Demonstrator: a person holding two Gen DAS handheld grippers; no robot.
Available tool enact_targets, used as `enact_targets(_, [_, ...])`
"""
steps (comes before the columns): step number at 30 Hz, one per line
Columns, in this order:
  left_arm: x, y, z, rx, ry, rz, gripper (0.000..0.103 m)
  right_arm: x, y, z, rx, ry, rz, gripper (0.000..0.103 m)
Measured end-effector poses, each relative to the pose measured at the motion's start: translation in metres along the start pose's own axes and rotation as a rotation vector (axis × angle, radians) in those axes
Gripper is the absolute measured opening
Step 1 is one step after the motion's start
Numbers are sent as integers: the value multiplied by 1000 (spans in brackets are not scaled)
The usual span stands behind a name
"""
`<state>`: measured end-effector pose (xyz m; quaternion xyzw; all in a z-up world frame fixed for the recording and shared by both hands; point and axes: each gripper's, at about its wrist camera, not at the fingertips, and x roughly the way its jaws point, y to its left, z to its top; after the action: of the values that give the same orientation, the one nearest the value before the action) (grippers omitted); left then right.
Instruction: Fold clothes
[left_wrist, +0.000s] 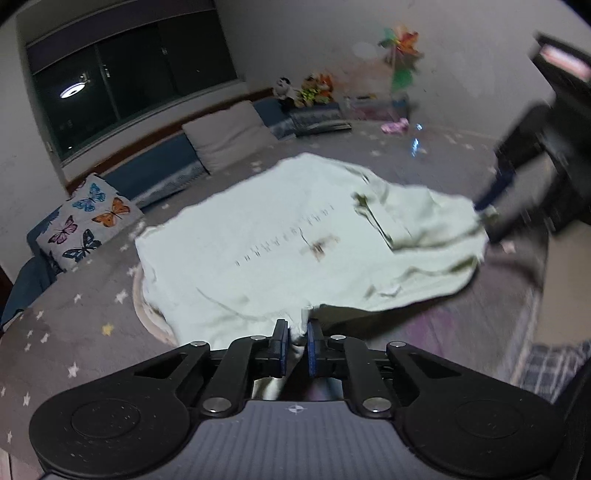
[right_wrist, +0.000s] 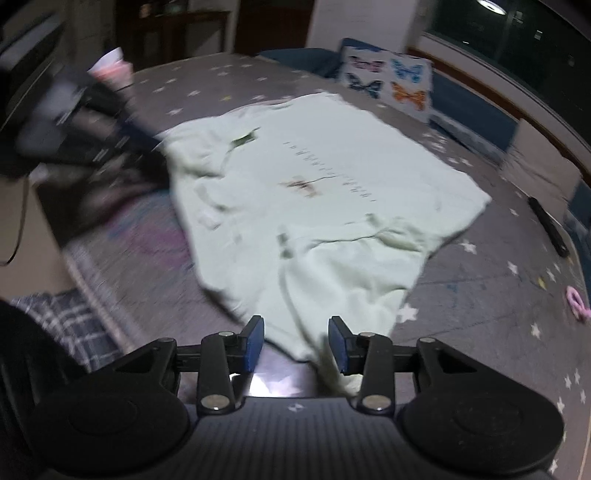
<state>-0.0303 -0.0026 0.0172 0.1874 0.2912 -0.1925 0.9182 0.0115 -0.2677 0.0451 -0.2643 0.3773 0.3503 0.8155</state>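
A pale green T-shirt (left_wrist: 280, 236) lies spread, print side up, on a grey star-patterned rug (left_wrist: 85, 317). In the left wrist view my left gripper (left_wrist: 297, 341) is shut on a bunched bit of the shirt's near edge, which is pinched between the blue pads. The right gripper (left_wrist: 485, 208) shows blurred at the shirt's far right corner. In the right wrist view my right gripper (right_wrist: 296, 343) stands open; the T-shirt (right_wrist: 332, 192) trails down between the pads, closer to the right one, and neither pad presses it. The left gripper (right_wrist: 142, 131) is a dark blur at the shirt's upper left corner.
A butterfly cushion (left_wrist: 88, 218) and a grey pillow (left_wrist: 225, 136) lean on a low blue bench under the window. Soft toys (left_wrist: 314, 88) line the far wall. A black bar-shaped object (right_wrist: 546, 225) and a pink item (right_wrist: 576, 302) lie on the rug. Plaid cloth (right_wrist: 70, 325) lies near me.
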Motion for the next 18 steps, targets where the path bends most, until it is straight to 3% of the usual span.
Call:
enact_targets(2, [4,3,9,-10,-6,0,11,4,7,-1,-32,-3,-2,50])
enact_targets(7, [11,10,22,-30,-10,0,11,19,23,-2,-97,-35,-34,52])
enact_targets(11, [13,16,23,-50,-8,-8,11,24,16,0,-64,-51,-37,50])
enact_targets(15, [8,12,15,-40,-2,-28,11,27,2,1,14,-40,-14,7])
enact_targets(18, [0,4,3,-18,6,-26,15,27,-5,1,44,-43,-15,3])
